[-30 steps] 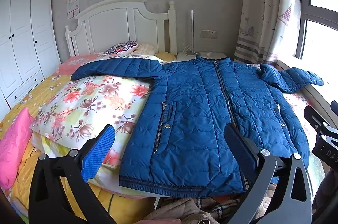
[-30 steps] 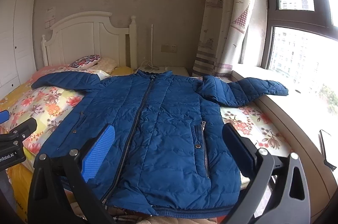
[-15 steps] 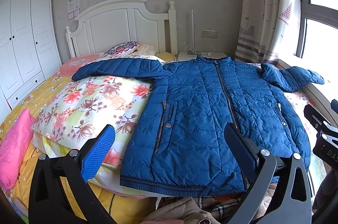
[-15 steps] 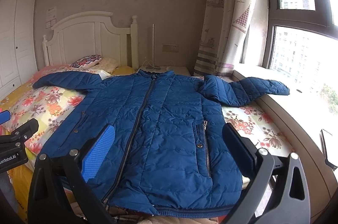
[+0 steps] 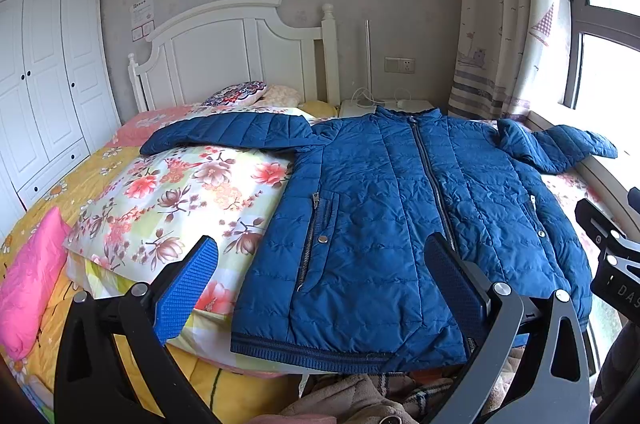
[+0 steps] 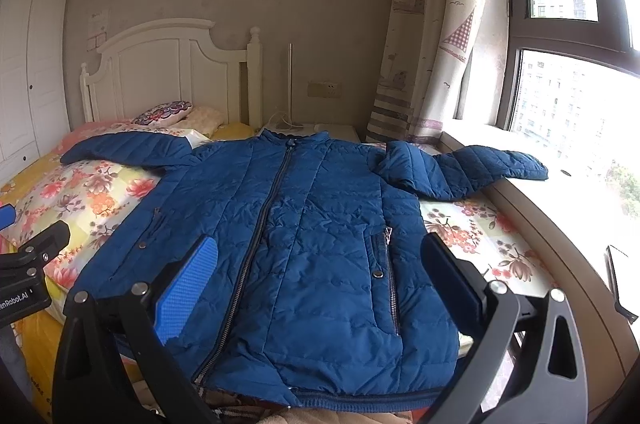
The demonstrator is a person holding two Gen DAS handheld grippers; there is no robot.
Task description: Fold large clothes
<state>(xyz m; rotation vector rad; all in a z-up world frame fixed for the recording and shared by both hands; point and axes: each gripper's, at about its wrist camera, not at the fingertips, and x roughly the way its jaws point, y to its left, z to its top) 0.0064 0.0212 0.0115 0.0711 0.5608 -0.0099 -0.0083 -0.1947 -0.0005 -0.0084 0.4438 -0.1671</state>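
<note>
A blue quilted jacket lies front up and zipped on the bed, collar toward the headboard, hem at the near edge. One sleeve stretches left over the floral quilt; the other sleeve bends right onto the window ledge. My left gripper is open, held above the hem's left part with nothing between its fingers. My right gripper is open too, hovering over the jacket's lower front. Each gripper's body shows at the edge of the other's view.
A white headboard and small pillows stand at the far end. A pink cushion lies at the left. A white wardrobe lines the left wall. Curtain and window ledge border the right. Crumpled cloth lies below the hem.
Both views have shifted only slightly; the jacket sits a little lower and nearer in frame. The grippers stay open and the jacket has not moved.
</note>
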